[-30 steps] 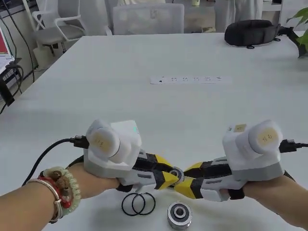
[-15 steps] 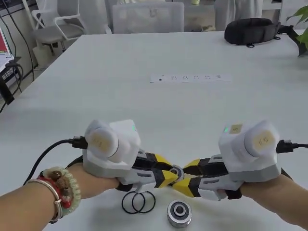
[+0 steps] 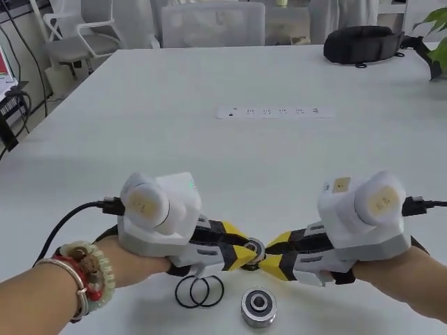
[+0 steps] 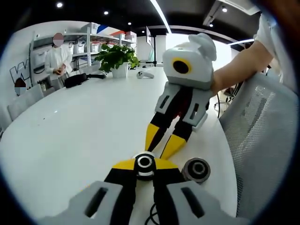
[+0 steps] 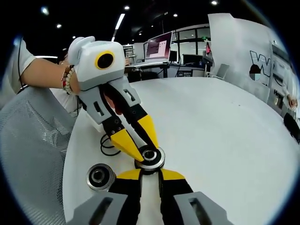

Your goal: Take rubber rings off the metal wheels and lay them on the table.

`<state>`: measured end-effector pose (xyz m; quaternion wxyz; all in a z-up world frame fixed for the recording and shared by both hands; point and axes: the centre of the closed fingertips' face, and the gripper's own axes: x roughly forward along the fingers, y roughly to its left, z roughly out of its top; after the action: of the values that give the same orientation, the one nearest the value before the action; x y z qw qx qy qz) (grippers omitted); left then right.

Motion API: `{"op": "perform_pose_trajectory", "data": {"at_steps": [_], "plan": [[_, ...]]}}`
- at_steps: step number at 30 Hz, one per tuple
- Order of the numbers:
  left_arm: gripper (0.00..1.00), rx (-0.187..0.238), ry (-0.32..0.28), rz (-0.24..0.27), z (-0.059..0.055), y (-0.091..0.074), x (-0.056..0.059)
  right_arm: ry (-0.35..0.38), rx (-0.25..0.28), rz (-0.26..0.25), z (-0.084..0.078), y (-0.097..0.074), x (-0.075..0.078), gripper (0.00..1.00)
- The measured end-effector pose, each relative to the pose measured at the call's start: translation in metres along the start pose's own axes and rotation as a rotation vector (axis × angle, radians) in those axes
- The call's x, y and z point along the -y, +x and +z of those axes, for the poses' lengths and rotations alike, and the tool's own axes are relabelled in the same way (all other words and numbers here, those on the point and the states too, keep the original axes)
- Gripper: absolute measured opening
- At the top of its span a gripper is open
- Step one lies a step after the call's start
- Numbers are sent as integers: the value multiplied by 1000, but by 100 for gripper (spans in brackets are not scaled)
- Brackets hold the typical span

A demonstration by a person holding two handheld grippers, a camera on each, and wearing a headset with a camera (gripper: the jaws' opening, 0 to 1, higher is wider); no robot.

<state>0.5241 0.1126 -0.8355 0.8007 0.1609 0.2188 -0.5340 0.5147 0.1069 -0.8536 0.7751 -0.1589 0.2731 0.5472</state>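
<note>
A small metal wheel (image 3: 253, 248) hangs just above the table, and my left gripper (image 3: 242, 255) is shut on it. In the left gripper view the wheel (image 4: 144, 164) sits between the yellow fingertips (image 4: 123, 165). My right gripper (image 3: 268, 263) meets it tip to tip, jaws pinched together at the wheel's (image 5: 150, 159) rim, where a black rubber ring runs. A second metal wheel (image 3: 259, 306) lies flat on the table in front of both grippers. Two loose black rubber rings (image 3: 199, 291) lie overlapping to its left.
The white table (image 3: 230, 160) stretches far ahead, with a flat white power strip (image 3: 272, 112) at mid-table. A black bag (image 3: 363, 44) and a plant (image 3: 436, 42) stand at the far right. Chairs (image 3: 213, 24) line the far edge.
The right gripper has shifted slightly while staying at the wheel. The left gripper, the loose rings and the second wheel have stayed put.
</note>
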Motion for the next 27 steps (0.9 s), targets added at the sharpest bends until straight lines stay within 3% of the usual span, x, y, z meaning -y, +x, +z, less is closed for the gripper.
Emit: {"op": "perform_pose_trajectory", "data": {"at_steps": [9,14,19,22,27], "plan": [[7,-6,-4,-2,-1,-2,0,-56,-35,-17,0,1,0,6],[7,-9,0,-1,-2,-3,1,-122,-58,-45,0,0,1,1],[7,-12,5,0,-2,-3,1,-115,-61,-59,0,0,4,0],[7,-12,7,0,-2,-3,1,-35,-48,-65,1,1,5,0],[7,-7,5,2,-3,-4,1,329,30,-22,0,-1,9,0]]}}
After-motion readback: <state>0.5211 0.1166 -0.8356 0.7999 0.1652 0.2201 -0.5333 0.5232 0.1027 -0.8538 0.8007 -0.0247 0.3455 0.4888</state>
